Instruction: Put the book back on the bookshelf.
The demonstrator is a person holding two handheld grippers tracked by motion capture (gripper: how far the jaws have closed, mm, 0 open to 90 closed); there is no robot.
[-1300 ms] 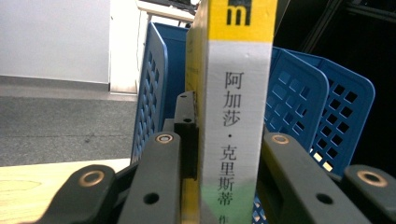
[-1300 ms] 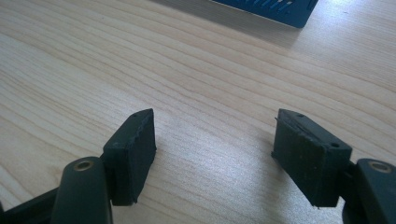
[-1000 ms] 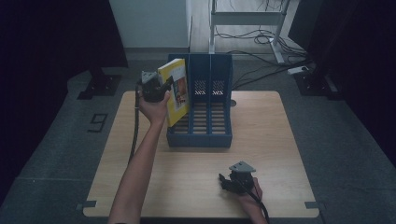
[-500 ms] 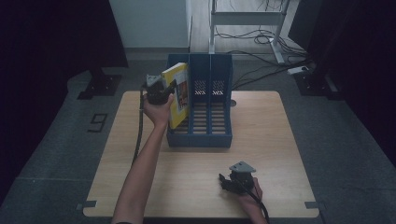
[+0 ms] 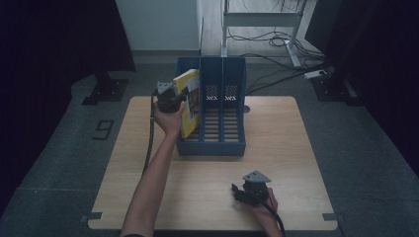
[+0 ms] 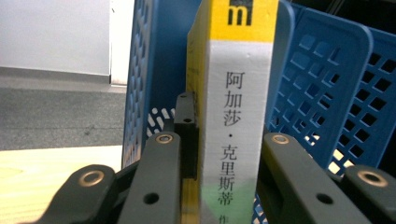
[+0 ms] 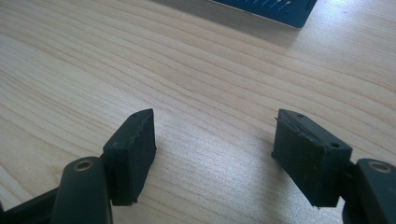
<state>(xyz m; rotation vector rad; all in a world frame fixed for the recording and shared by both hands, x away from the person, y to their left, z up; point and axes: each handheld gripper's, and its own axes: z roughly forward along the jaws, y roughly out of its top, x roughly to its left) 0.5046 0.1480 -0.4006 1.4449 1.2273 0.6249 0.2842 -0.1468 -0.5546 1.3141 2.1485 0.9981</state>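
A yellow book with a white spine (image 5: 190, 98) (image 6: 236, 116) stands tilted, its lower end inside the leftmost slot of the blue file rack (image 5: 222, 143) (image 6: 322, 93). My left gripper (image 5: 170, 98) (image 6: 229, 140) is shut on the book, one jaw on each cover, at the rack's left wall. Near the table's front edge my right gripper (image 5: 242, 190) (image 7: 215, 144) rests open on the wood, with nothing between its pads.
The rack has three slots, and the middle and right ones hold nothing. The wooden table (image 5: 286, 148) surrounds it, with the rack's front corner (image 7: 280, 9) far ahead of the right gripper. Cables and a desk frame (image 5: 262, 19) lie on the floor behind.
The left hand has sunk a little and shifted right, bringing the book deeper into the leftmost slot. The right gripper has stayed where it was.
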